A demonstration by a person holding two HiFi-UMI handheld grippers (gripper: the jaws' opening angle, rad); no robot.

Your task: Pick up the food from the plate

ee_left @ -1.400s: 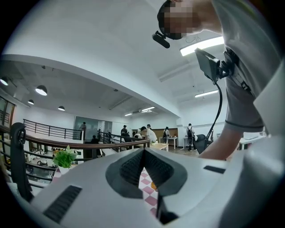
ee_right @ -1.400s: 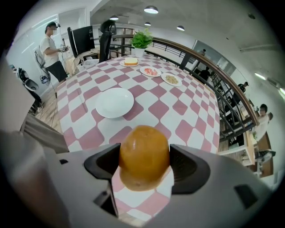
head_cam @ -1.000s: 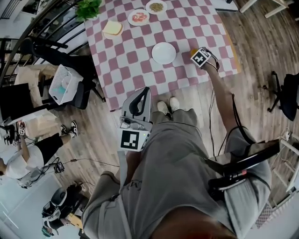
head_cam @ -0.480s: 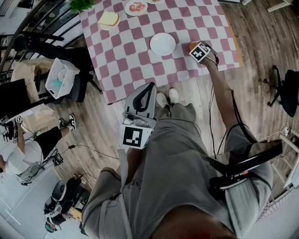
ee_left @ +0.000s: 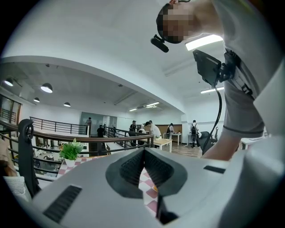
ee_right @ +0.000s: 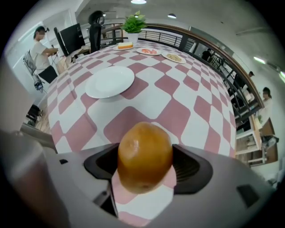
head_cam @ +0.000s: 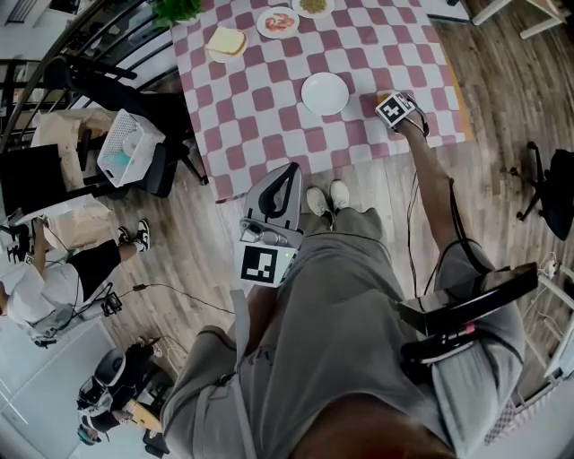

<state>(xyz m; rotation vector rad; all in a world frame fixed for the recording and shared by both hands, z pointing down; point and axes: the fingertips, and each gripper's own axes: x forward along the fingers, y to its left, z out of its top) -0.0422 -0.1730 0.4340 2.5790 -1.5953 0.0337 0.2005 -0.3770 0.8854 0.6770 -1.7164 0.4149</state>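
Note:
An orange-brown rounded piece of food (ee_right: 144, 153) sits between the jaws of my right gripper (ee_right: 146, 173), which is shut on it just above the pink-and-white checked tablecloth (ee_right: 187, 89). In the head view the right gripper (head_cam: 389, 101) is over the table's near right part, to the right of the white plate (head_cam: 325, 93). That plate (ee_right: 110, 81) is empty. My left gripper (head_cam: 283, 176) is held close to the person's body, off the table, with its jaws shut on nothing (ee_left: 144, 153).
At the table's far side stand a plate with toast (head_cam: 228, 41), a plate of pink food (head_cam: 278, 21), another small plate (ee_right: 174, 57) and a potted plant (ee_right: 135, 23). A black chair (head_cam: 108, 99) is left of the table. The table's near edge (head_cam: 296, 166) faces the person's feet.
The head view has shifted a little. The right gripper still holds the food to the right of the plate. The left gripper stays by the body.

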